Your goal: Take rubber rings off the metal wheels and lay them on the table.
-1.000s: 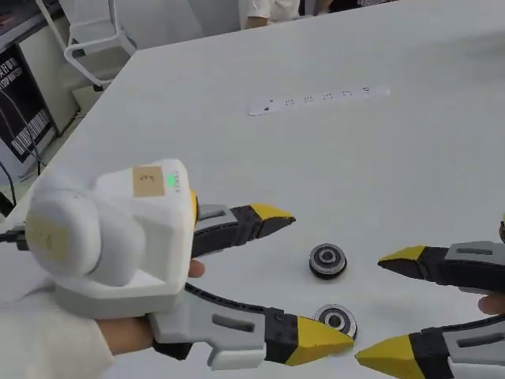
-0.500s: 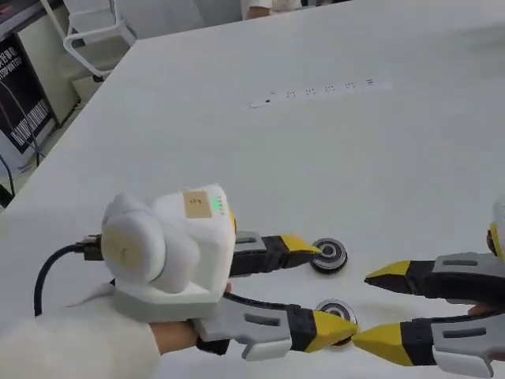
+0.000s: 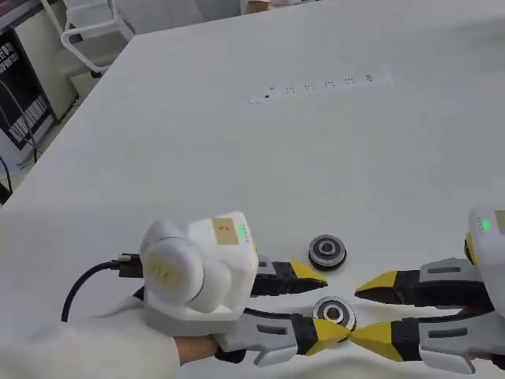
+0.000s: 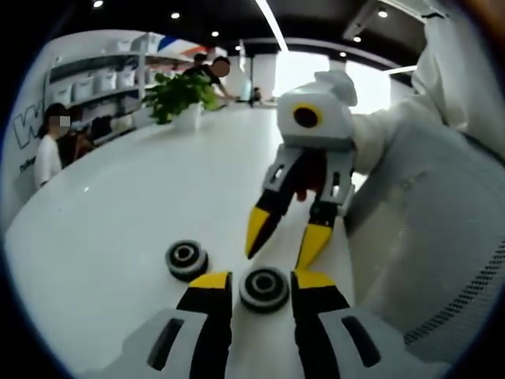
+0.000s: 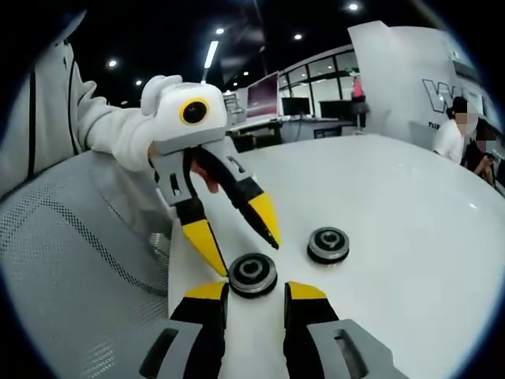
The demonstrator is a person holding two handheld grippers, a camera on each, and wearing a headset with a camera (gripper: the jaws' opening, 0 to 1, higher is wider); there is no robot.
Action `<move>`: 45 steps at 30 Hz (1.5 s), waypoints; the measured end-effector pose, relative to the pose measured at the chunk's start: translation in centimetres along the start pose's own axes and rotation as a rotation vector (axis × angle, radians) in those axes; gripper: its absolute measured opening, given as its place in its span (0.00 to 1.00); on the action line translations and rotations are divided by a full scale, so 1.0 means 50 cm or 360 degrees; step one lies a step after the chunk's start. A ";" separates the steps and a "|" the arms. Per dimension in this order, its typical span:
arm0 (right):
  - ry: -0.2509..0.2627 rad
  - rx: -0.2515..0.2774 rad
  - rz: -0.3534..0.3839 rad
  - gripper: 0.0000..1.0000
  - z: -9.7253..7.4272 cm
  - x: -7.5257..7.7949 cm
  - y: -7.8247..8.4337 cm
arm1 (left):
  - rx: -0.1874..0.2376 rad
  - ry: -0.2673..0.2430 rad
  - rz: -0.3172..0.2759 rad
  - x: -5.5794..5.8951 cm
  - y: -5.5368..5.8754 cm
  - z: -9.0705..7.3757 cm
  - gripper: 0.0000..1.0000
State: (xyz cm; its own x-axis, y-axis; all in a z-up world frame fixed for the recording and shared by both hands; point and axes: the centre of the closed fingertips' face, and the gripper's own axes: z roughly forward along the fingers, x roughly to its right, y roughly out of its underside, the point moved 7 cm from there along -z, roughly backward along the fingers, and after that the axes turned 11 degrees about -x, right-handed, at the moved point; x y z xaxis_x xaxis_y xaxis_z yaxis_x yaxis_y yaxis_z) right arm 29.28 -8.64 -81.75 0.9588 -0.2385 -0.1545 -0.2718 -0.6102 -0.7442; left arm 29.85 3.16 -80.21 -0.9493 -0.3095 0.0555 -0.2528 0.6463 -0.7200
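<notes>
Two small metal wheels with black rubber rings lie flat on the white table (image 3: 237,158). My left gripper (image 3: 325,306) comes in from the left, open, with its yellow-tipped jaws on either side of the near wheel (image 3: 334,313). Facing it from the right, my right gripper (image 3: 359,310) is open too, its tips just short of that wheel. In the left gripper view the near wheel (image 4: 264,289) sits between my left gripper's (image 4: 260,279) jaw tips, with the right gripper (image 4: 278,257) beyond. The far wheel (image 3: 326,251) (image 4: 187,259) (image 5: 328,244) lies apart. The right gripper (image 5: 255,290) frames the near wheel (image 5: 252,274), opposite the left gripper (image 5: 247,257).
A pale strip with small dark marks (image 3: 319,87) lies far across the table. A black cable (image 3: 87,280) trails from the left gripper. A white chair (image 3: 91,31) stands past the table's far left edge. People and a potted plant (image 4: 177,95) are at the far end.
My left gripper has moved right and down until its jaws straddle the near wheel. The right gripper has edged left towards the same wheel. The wheels have not moved.
</notes>
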 end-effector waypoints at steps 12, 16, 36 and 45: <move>-0.0010 -0.0050 -0.0027 0.21 0.013 0.004 0.006 | -0.0011 -0.0016 0.0038 0.002 0.014 0.008 0.18; -0.0010 -0.0059 -0.0047 0.20 0.016 0.004 0.005 | -0.0011 -0.0025 0.0083 0.006 0.014 0.007 0.17; 0.0004 -0.0087 -0.0100 0.17 0.016 0.001 0.006 | 0.0015 -0.0014 0.0069 0.002 0.014 0.012 0.14; 0.0039 -0.0132 -0.0120 0.04 0.012 0.007 0.012 | 0.0011 -0.0018 0.0072 0.001 0.012 0.013 0.14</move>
State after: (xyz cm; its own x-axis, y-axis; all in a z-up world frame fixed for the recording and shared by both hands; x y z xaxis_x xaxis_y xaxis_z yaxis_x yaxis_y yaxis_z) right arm 29.52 -8.63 -82.65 0.9747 -0.2074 -0.0832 -0.2058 -0.6873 -0.6966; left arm 29.78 3.07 -81.11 -0.9576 -0.2877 0.0149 -0.2080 0.6549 -0.7265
